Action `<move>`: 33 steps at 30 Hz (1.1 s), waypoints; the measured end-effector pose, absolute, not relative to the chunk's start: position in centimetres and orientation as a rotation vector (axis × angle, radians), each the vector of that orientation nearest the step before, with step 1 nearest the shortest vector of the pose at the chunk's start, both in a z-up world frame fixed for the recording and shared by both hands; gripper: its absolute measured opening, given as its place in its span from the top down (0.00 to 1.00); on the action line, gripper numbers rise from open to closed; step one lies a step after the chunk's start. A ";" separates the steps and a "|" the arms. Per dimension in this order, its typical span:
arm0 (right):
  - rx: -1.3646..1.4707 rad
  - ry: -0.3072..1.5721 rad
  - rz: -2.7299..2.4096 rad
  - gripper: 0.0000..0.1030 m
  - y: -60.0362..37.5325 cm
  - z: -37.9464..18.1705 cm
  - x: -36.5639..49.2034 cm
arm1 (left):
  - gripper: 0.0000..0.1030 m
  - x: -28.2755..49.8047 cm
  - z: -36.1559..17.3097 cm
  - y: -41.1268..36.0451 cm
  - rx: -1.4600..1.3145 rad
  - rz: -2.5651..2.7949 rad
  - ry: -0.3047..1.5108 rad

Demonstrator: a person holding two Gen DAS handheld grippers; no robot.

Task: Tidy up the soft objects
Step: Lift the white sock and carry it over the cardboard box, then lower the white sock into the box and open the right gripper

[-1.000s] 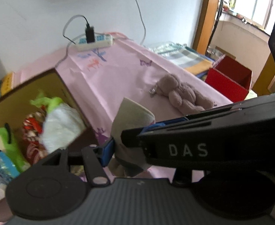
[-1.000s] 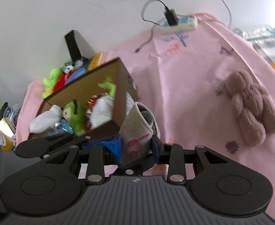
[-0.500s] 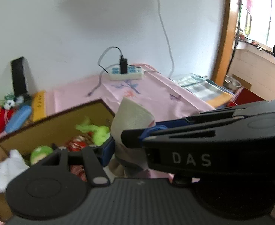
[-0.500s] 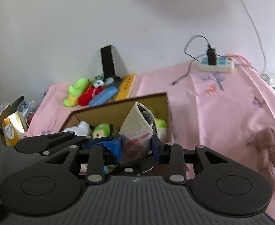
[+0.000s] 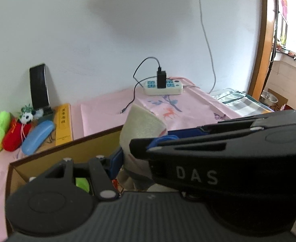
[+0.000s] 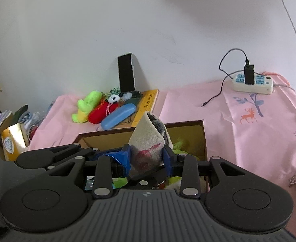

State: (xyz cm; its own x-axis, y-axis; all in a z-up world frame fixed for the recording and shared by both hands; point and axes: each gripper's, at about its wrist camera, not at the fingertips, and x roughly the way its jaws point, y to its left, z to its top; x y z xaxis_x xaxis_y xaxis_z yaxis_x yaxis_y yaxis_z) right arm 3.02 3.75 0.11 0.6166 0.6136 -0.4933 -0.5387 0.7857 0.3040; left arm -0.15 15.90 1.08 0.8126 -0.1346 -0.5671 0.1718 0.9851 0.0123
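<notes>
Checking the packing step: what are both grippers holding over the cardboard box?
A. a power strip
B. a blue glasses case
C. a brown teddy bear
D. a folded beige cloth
D: the folded beige cloth sits clamped in the right gripper above the cardboard box.

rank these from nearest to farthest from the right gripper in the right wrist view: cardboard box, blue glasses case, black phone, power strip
1. Cardboard box, right below and ahead of the right gripper, which grips a rolled beige cloth.
2. Blue glasses case, just behind the box, left of centre.
3. Black phone against the wall and power strip far right: too close to call.
</notes>
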 end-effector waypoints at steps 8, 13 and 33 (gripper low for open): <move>0.141 0.692 0.638 0.83 4.8 -2.2 6.6 | 0.55 3.6 -1.5 16.9 0.029 -0.169 0.675; 0.146 0.755 0.616 0.82 5.5 -3.9 8.4 | 0.51 5.7 -3.5 17.5 0.015 -0.148 0.741; 0.173 0.708 0.577 0.87 5.5 -6.1 9.5 | 0.40 7.1 -5.7 18.4 -0.047 -0.101 0.841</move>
State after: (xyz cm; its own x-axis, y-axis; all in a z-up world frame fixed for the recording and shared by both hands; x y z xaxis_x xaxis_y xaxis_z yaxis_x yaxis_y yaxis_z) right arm 9.46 5.47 -6.12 0.6117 0.5548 -0.5639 -0.4407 0.8310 0.3394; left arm 7.08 18.40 -5.67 0.6624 -0.1077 -0.7414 0.0706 0.9942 -0.0813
